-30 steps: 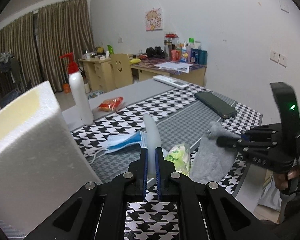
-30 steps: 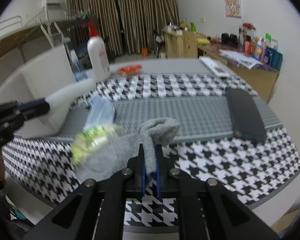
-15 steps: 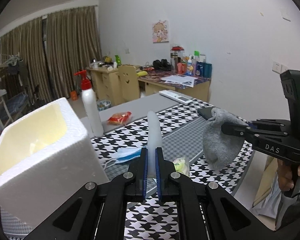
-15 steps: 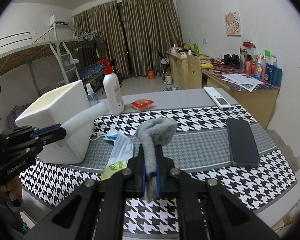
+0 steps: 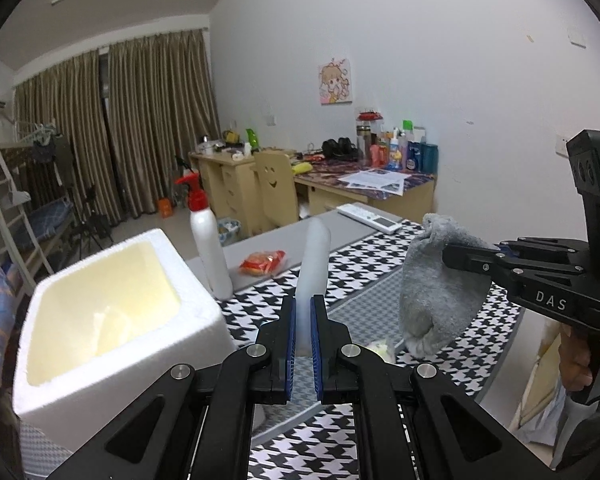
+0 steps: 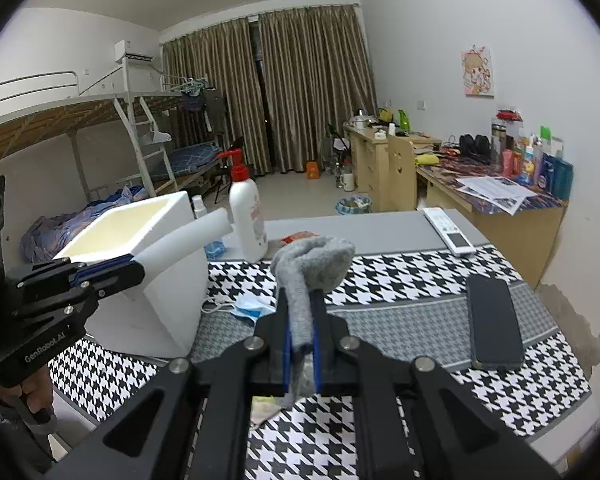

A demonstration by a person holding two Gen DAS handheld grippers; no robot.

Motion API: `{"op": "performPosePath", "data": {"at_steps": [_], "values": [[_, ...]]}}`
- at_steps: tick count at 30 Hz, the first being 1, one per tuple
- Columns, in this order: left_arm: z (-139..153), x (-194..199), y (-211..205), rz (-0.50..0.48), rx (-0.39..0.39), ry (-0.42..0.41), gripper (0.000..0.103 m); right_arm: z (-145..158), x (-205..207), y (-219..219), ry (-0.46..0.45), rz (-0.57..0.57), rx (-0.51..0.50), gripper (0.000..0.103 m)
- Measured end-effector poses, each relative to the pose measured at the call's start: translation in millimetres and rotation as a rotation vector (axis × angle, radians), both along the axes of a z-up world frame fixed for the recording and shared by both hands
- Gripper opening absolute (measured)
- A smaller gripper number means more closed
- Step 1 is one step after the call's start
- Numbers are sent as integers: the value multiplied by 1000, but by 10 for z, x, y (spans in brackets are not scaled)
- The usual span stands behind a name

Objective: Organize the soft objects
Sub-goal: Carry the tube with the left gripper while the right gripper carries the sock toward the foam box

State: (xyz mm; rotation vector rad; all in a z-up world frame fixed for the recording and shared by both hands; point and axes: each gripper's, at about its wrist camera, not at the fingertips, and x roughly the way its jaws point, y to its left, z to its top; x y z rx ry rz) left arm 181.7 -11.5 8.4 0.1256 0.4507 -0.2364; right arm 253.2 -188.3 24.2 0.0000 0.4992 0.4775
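**Both grippers clenched on soft things above the tabletop**

Left wrist view: the left gripper [image 5: 300, 320] has its jaws nearly closed, clamping one white foam tube [image 5: 314, 256] that sticks up and forward between the blue pads. To the right, the right gripper [image 5: 456, 254] is clenched on one grey sock [image 5: 432, 300], which hangs bunched in the air above the houndstooth tabletop [image 5: 380, 256]. One white foam box [image 5: 112, 320] stands open at the left, nothing visible inside it. Behind it stand one white spray bottle [image 5: 210, 248] with a red trigger and one orange snack packet [image 5: 262, 262]; one remote control [image 5: 370, 218] lies at the far edge.

Right wrist view: the right gripper [image 6: 300, 320] pinches the grey sock [image 6: 312, 268] tightly, its rolled end bulging above the jaws. At the left, the left gripper [image 6: 134, 266] holds the foam tube [image 6: 184, 236] just over the foam box [image 6: 140, 232]. On the tabletop [image 6: 400, 280] lie one blue face mask [image 6: 250, 306] beside the box and one dark phone [image 6: 494, 320] at the right. A pale green wrapper [image 6: 264, 406] shows below the jaws, mostly hidden.
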Motion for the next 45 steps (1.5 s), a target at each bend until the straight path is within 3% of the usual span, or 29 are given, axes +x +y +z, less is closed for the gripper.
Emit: {"op": "performPosePath", "data": {"at_steps": [20, 45], "values": [[328, 23, 234, 48, -29, -83, 8, 426, 57, 229, -115, 46, 22, 11], [541, 70, 467, 146, -32, -134, 8, 728, 225, 543, -153, 128, 46, 11]]}}
